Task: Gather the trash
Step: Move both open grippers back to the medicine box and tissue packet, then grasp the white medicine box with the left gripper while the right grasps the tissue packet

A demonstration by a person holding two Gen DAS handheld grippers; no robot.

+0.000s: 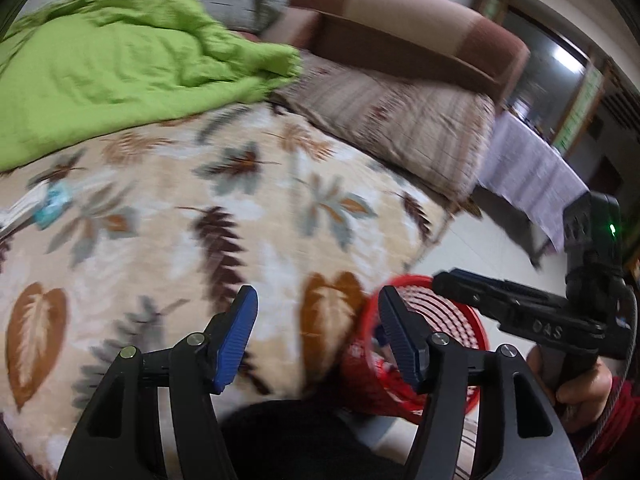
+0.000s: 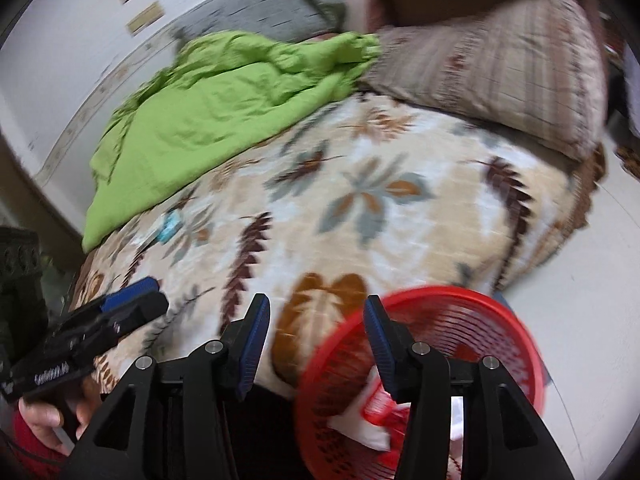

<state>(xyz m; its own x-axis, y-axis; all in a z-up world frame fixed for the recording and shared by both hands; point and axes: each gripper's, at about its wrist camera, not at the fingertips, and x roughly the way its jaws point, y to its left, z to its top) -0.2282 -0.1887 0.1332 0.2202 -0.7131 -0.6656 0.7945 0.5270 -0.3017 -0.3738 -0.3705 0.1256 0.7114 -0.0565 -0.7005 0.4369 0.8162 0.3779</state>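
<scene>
A red mesh basket [image 2: 472,332] stands on the floor by the bed's near edge, with white and red wrappers [image 2: 372,416] inside; it also shows in the left wrist view [image 1: 452,332]. My right gripper [image 2: 316,340] is open and empty above the basket's left rim. My left gripper [image 1: 316,336] is open and empty over the bed edge. A small blue and white piece of trash [image 2: 170,229] lies on the leaf-patterned blanket [image 2: 360,216] at the left; it shows in the left wrist view [image 1: 50,206] too.
A crumpled green sheet [image 1: 120,64] covers the far left of the bed. A striped pillow [image 1: 404,128] and brown headboard [image 1: 404,28] lie at the far right. A cloth-covered table [image 1: 528,176] stands beyond on the pale floor [image 2: 592,320].
</scene>
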